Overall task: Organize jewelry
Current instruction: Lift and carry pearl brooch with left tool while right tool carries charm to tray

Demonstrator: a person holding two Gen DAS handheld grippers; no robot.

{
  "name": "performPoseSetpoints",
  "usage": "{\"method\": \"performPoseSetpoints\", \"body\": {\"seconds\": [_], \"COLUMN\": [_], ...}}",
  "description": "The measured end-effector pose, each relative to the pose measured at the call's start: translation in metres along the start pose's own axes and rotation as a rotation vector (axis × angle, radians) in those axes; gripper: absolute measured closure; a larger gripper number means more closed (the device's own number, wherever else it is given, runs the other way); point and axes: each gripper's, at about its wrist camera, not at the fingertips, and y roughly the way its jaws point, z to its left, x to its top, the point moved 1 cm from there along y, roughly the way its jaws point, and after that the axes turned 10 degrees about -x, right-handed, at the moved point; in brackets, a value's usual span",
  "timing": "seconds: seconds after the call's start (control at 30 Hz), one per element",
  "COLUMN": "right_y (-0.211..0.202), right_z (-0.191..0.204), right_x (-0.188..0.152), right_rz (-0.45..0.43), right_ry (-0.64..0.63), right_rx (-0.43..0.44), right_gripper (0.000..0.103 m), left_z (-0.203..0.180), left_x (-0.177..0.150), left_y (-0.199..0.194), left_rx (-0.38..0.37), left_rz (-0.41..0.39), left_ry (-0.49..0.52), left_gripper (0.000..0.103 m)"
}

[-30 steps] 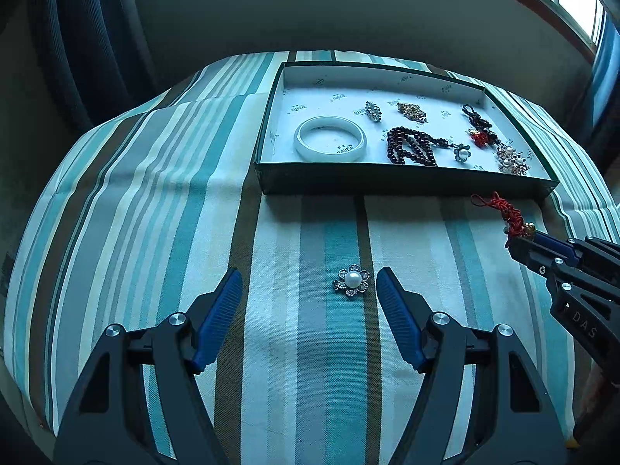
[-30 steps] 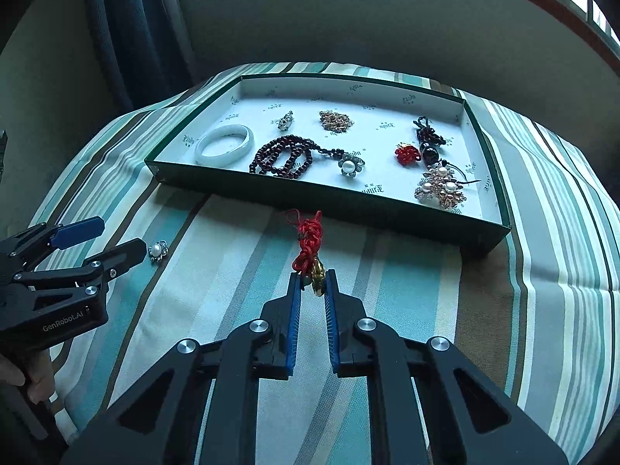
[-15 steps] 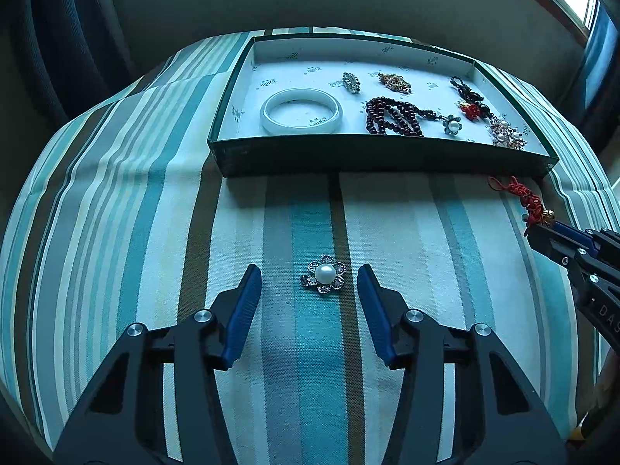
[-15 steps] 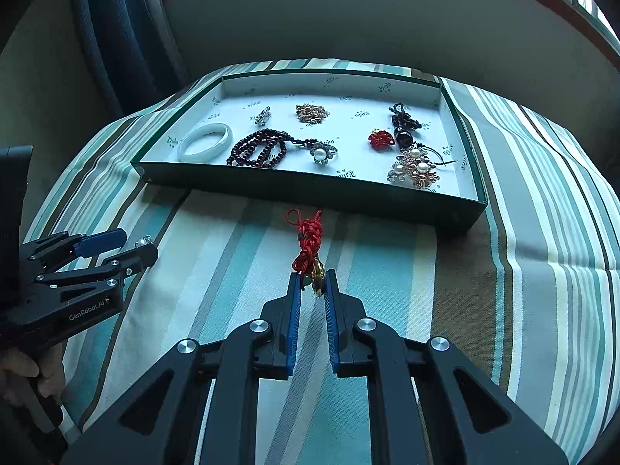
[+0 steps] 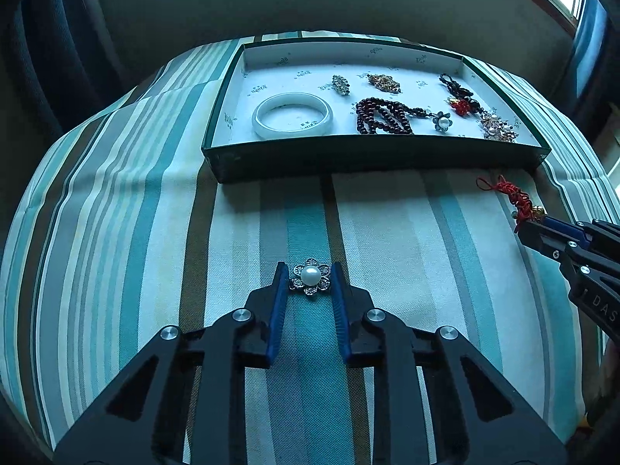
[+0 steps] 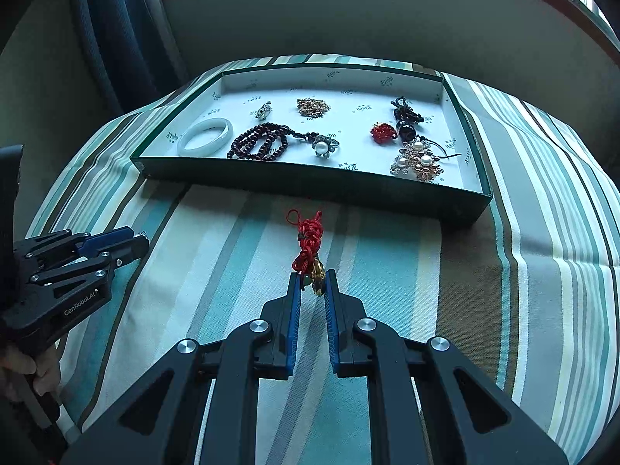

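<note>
My left gripper (image 5: 310, 277) is shut on a pearl flower brooch (image 5: 310, 276) that lies on the striped cloth; it also shows at the left of the right wrist view (image 6: 133, 241). My right gripper (image 6: 313, 283) is shut on a red knotted charm (image 6: 308, 242) with a gold bead; its red cord trails forward on the cloth. The charm (image 5: 511, 195) and the right gripper (image 5: 533, 224) show at the right of the left wrist view. A green tray (image 5: 372, 157) with a white lining lies beyond both grippers.
The tray (image 6: 310, 178) holds a white bangle (image 6: 205, 136), dark red beads (image 6: 259, 146), a pearl flower ring (image 6: 323, 146), a red knot (image 6: 383, 131), a black knot (image 6: 405, 116), a pearl cluster brooch (image 6: 418, 162) and two small brooches. The striped cloth (image 6: 503, 271) covers the table.
My left gripper has moved forward and closed from wide open onto the pearl flower brooch. My right gripper stays shut on the red charm, its view shifted slightly.
</note>
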Motion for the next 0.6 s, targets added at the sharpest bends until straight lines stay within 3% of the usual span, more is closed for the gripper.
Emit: {"method": "performPoseSetpoints", "body": {"seconds": [0.6], "right_y": [-0.001], "right_z": [-0.002], "right_x": [0.001], "right_rz": [-0.004], "right_ry": [0.008], "right_rx": [0.002], "right_gripper": [0.090], "left_z": [0.002], "left_x": [0.004], "left_y": [-0.016], "left_rx": [-0.002], "left_rz": [-0.052], "left_ry": [-0.007], "left_gripper": [0.082]}}
